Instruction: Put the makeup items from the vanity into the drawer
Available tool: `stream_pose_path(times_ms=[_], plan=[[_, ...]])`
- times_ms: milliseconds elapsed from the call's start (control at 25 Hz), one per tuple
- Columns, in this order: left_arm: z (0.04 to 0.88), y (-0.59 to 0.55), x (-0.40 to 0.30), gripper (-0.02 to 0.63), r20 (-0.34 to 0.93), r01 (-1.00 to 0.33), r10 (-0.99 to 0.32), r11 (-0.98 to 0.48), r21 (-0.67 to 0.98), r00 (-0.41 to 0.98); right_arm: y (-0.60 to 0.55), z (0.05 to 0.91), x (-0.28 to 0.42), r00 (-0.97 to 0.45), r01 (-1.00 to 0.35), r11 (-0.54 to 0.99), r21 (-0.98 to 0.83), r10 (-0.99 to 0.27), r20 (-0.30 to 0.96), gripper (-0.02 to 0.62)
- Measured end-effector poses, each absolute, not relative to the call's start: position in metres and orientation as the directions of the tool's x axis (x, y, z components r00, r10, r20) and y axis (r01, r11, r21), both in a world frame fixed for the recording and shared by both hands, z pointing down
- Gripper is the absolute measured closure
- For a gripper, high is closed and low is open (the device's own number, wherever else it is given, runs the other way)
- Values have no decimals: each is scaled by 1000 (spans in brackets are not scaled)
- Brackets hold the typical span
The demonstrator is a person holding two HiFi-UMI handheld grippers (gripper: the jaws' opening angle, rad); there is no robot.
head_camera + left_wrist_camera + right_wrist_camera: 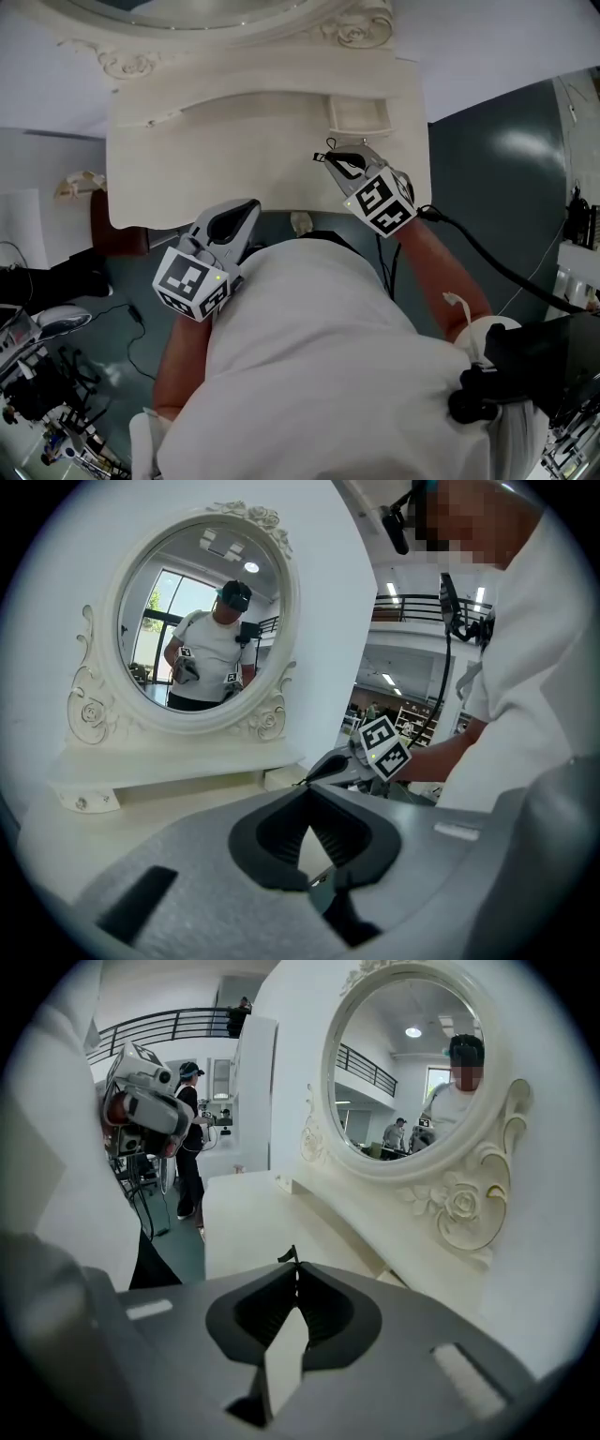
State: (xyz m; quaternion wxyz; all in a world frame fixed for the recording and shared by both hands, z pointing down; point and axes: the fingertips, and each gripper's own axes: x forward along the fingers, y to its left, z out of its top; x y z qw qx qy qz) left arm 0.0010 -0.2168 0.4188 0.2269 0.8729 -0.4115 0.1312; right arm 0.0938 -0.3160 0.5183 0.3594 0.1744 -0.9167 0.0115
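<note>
The white vanity top (187, 159) lies bare, and I see no makeup items on it in any view. A small drawer (356, 114) stands open at the back right, and its inside looks white and empty. My right gripper (328, 157) hovers over the top just in front of that drawer with its jaws shut. A thin dark sliver that I cannot identify sticks out at its tip (291, 1255). My left gripper (249, 208) is shut at the vanity's front edge, with nothing between its jaws (307, 794).
An oval mirror in a carved white frame (202, 621) rises behind the top (412, 1063). A dark cable (497, 262) trails right from the right gripper over the teal floor. A reddish-brown object (101, 225) sits left of the vanity. Equipment clutters the lower left and right.
</note>
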Motion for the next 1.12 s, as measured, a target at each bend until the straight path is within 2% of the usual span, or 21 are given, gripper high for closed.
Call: stream_pose_path(times_ms=[400, 1120], plan=[[414, -227, 2, 606, 413, -784, -668, -559, 272, 619, -383, 511, 139, -633, -335, 929, 159, -347, 692, 580], [424, -220, -13, 606, 446, -834, -705, -474, 282, 552, -437, 583, 146, -551, -225, 965, 133, -239, 800, 580]])
